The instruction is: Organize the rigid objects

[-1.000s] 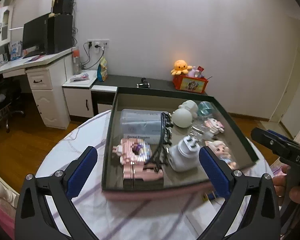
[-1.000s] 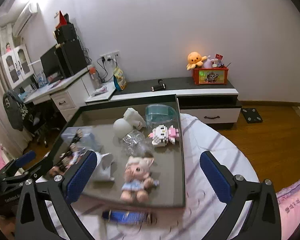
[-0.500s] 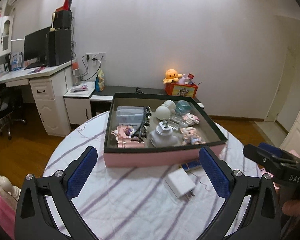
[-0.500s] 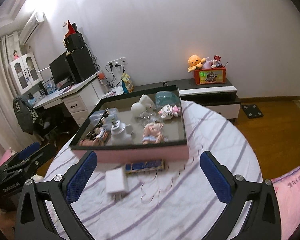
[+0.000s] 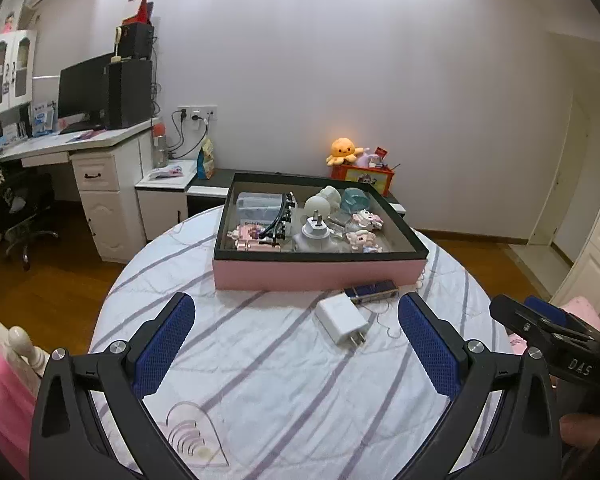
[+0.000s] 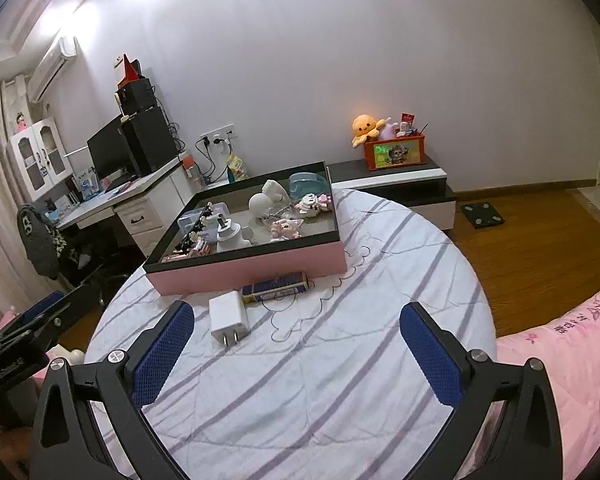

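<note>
**Risks**
- Charger (image 5: 341,321): white, smooth-sided, lying flat on the striped cloth with its prongs toward the camera. A pinch across the slick faces could let it squirt out; a pinch landing on the prongs would probably tip it.
- Blue box (image 5: 371,291): thin, low, lying just behind the charger and close against the pink wall of the tray (image 5: 318,275). Little room for a finger behind it; a low approach may snag the cloth or shove the box against the wall.
- Tray contents: already crowded with a round plug adapter (image 5: 315,231), figurines (image 5: 363,239), a clear case (image 5: 258,203) and a pale ball (image 5: 317,204). Anything lowered in blind could land on these or topple them.
- Both grippers point at the same patch of tabletop (image 5: 260,360); a joint reach for the charger risks a clash.

**Pose**
- Left gripper (image 5: 296,340): jaws spread wide, nothing between them, held back from the near edge of the tabletop, aimed level at the tray front. The charger sits between the fingertips in its view, but well ahead.
- Right gripper (image 6: 298,350): likewise wide apart and empty, held above the tabletop's near right side, angled toward the tray's right corner. It appears at the right edge of the left view, with part of the person's hand (image 5: 578,430) below it.

**Location of items**
- Charger and blue box: loose on the tabletop before the tray, not yet stowed.
</note>
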`<act>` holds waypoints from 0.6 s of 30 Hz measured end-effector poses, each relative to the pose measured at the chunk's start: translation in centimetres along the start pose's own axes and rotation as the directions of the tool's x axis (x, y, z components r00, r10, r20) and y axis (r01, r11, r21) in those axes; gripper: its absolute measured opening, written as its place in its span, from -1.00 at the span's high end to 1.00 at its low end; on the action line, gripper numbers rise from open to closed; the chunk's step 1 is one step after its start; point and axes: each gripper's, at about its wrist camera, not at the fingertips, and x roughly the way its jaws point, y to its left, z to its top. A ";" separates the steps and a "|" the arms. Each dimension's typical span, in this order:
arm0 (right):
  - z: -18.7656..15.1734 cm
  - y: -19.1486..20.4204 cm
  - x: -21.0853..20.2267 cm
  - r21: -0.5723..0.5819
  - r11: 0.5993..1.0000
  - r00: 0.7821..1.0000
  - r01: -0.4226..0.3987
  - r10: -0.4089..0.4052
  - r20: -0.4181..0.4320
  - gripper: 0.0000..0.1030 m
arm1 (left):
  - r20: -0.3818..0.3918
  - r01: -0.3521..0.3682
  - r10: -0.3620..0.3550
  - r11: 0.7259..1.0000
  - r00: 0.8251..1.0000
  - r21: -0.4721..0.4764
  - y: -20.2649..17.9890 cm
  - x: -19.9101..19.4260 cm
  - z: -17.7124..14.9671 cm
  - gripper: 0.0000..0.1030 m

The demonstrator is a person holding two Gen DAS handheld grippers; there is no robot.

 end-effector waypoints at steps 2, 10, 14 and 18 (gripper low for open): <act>-0.2 0.4 -0.4 -0.014 1.000 1.000 0.013 -0.013 0.005 -1.00 | 0.002 -0.008 0.008 1.000 1.000 0.000 0.0 -0.5 -0.4 -0.99; -0.3 1.4 -1.3 -0.044 0.999 0.999 0.026 -0.025 0.023 -1.00 | -0.014 -0.004 0.004 1.000 1.000 0.006 -0.2 -1.2 -1.7 -0.99; -0.4 1.5 -1.2 -0.050 0.998 0.999 0.029 -0.028 0.019 -1.00 | -0.019 0.004 -0.004 1.000 1.000 0.005 -0.3 -1.1 -1.8 -1.00; -0.5 1.4 -1.1 -0.050 0.998 0.999 0.031 -0.031 0.012 -1.00 | -0.024 0.014 -0.014 1.000 1.000 0.006 -0.7 -1.0 -2.0 -0.99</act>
